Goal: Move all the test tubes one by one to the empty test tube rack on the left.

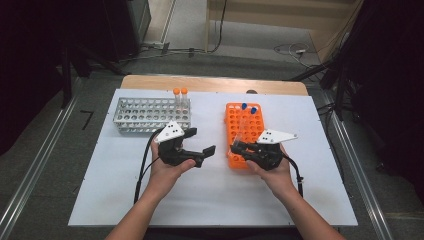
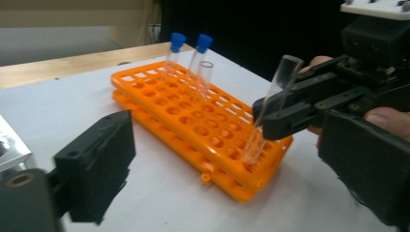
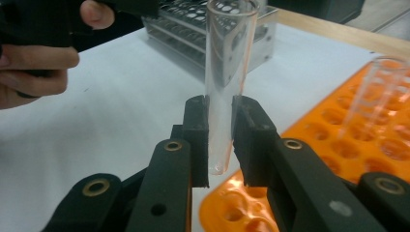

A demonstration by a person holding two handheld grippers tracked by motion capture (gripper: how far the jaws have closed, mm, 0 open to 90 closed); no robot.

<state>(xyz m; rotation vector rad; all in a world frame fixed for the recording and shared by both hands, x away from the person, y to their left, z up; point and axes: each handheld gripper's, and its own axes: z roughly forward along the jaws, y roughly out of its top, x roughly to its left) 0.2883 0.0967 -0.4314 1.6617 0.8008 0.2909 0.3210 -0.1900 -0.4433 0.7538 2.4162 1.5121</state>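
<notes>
No readable writing shows on either rack or on your grippers. Your right gripper (image 3: 220, 145) clamps an uncapped clear test tube (image 3: 225, 72) between its pads, upright with a slight tilt, its rounded bottom at the near-left corner of the orange rack (image 2: 203, 125) — whether it sits in a hole, you cannot tell. Another open tube (image 2: 204, 77) and two blue-capped tubes (image 2: 176, 48) stand toward the rack's far end. Your left gripper (image 1: 202, 142) hangs open over bare white tabletop (image 1: 215, 195), holding nothing — free room lies between the racks and along the near edge. The metal rack (image 1: 145, 115) with two orange-capped tubes (image 1: 180, 97) sits far left
</notes>
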